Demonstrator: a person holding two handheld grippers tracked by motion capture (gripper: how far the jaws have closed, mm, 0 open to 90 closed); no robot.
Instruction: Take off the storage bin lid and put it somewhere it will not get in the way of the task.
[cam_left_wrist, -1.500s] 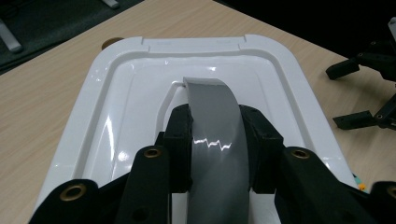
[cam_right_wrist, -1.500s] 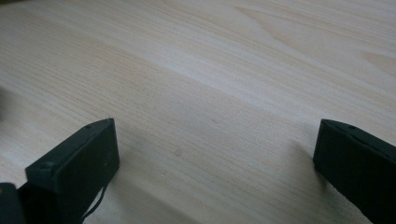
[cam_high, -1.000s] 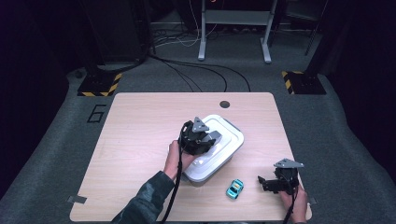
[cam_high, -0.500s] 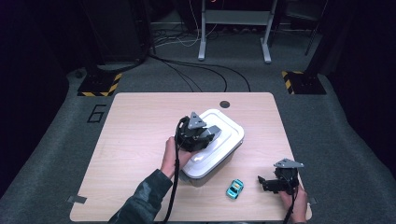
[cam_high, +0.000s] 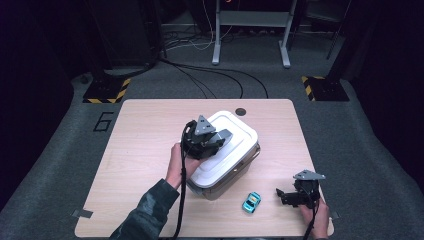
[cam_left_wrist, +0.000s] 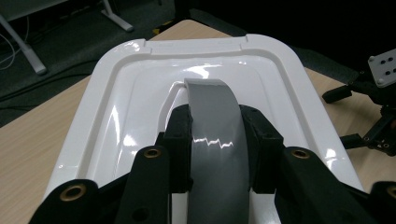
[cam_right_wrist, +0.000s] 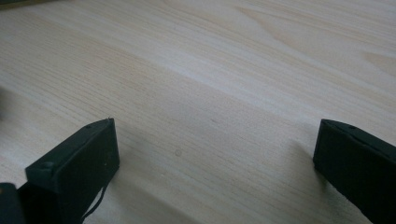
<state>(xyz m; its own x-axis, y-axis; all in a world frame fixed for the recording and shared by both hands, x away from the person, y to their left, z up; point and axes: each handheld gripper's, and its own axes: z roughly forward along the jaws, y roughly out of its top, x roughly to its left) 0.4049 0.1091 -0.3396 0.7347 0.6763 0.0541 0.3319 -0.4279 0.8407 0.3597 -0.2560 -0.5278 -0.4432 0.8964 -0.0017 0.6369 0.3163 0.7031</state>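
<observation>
Centrally, glossy white lid (cam_left_wrist: 140, 93), arched grey handle (cam_left_wrist: 212, 126)

My table (cam_high: 140, 150) is lit from above, but the room around it is very dark. Bright white shine sits on the lid (cam_left_wrist: 140, 93) and on its grey handle (cam_left_wrist: 212, 140). My black jaws look soft and blurry up close. Faint shadows lie beside them.

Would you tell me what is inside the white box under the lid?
The white lid covers the box, so its inside is hidden. The left gripper is shut on the lid's grey handle, tilting it.
</observation>
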